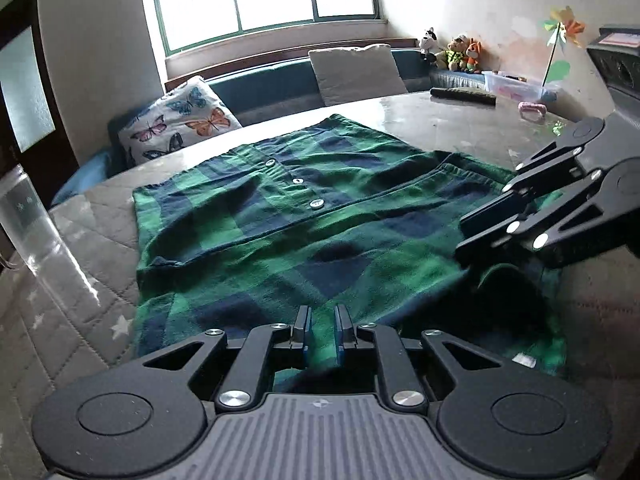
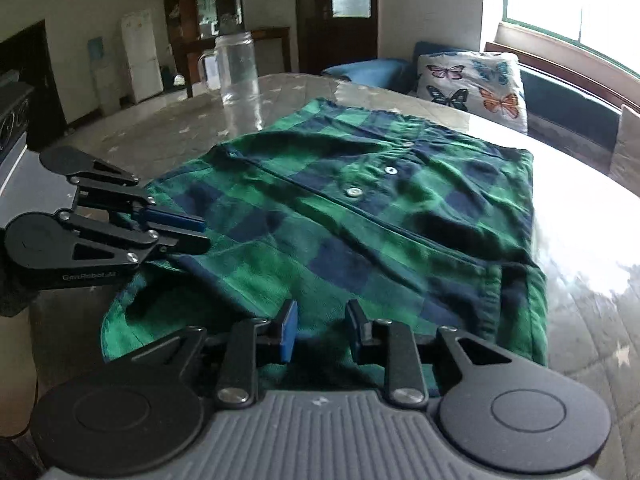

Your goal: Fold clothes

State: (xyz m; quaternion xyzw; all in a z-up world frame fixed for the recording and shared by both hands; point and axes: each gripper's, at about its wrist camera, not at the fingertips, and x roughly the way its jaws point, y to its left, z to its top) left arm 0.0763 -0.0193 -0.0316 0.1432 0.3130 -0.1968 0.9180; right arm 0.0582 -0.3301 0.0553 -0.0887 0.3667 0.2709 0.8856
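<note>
**Two grippers at the near edge of a plaid shirt**

We see a green and navy plaid shirt (image 1: 304, 216) spread flat on the tabletop (image 1: 440, 116), button placket up, three white buttons (image 2: 353, 191) showing. Our left gripper (image 1: 321, 334) sits low over the shirt's near hem; its fingers (image 1: 303, 330) stand slightly apart with checked cloth showing in the narrow gap, though we cannot tell whether they pinch it. Our right gripper (image 2: 320, 330) also sits at the hem, its fingers (image 2: 289, 330) clearly apart, fabric lying between and beneath them. Each gripper shows in the other's view, beside a rumpled corner of the shirt. A clear glass jar (image 2: 239, 80) stands on the tabletop past the shirt, and a butterfly pillow (image 1: 180, 124) rests on the bench behind.
</note>
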